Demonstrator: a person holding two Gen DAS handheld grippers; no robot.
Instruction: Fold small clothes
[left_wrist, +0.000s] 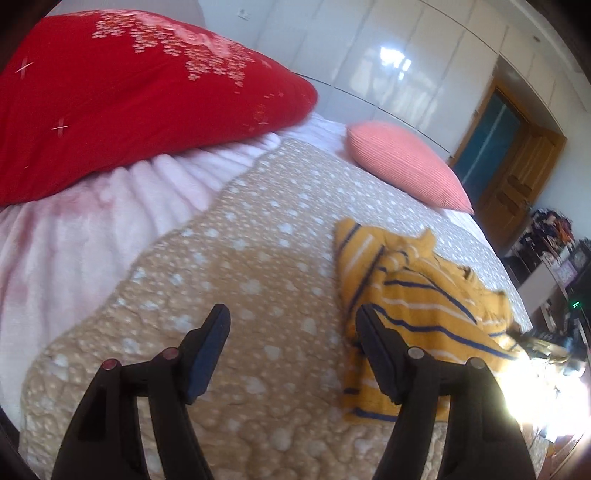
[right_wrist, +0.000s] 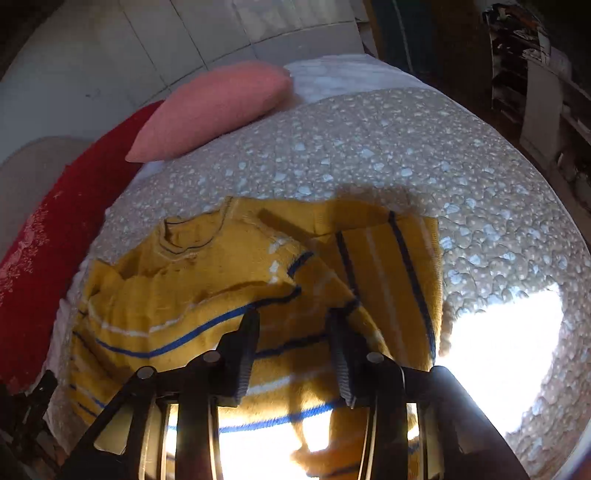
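Observation:
A small yellow knit sweater (left_wrist: 417, 302) with blue and white stripes lies rumpled on the beige dotted bedspread (left_wrist: 236, 258). My left gripper (left_wrist: 291, 325) is open and empty, just left of the sweater's edge, its right finger over that edge. In the right wrist view the sweater (right_wrist: 207, 280) lies partly folded, one sleeve turned over the body. My right gripper (right_wrist: 291, 325) is open above the sweater's lower half, with nothing between its fingers.
A red embroidered pillow (left_wrist: 122, 96) and a pink pillow (left_wrist: 406, 162) lie at the head of the bed on a pale pink blanket (left_wrist: 92, 229). White wardrobe doors (left_wrist: 388, 55) stand behind. Cluttered shelves (left_wrist: 554, 251) are beside the bed. Bright sunlight glares on the bedspread (right_wrist: 498, 350).

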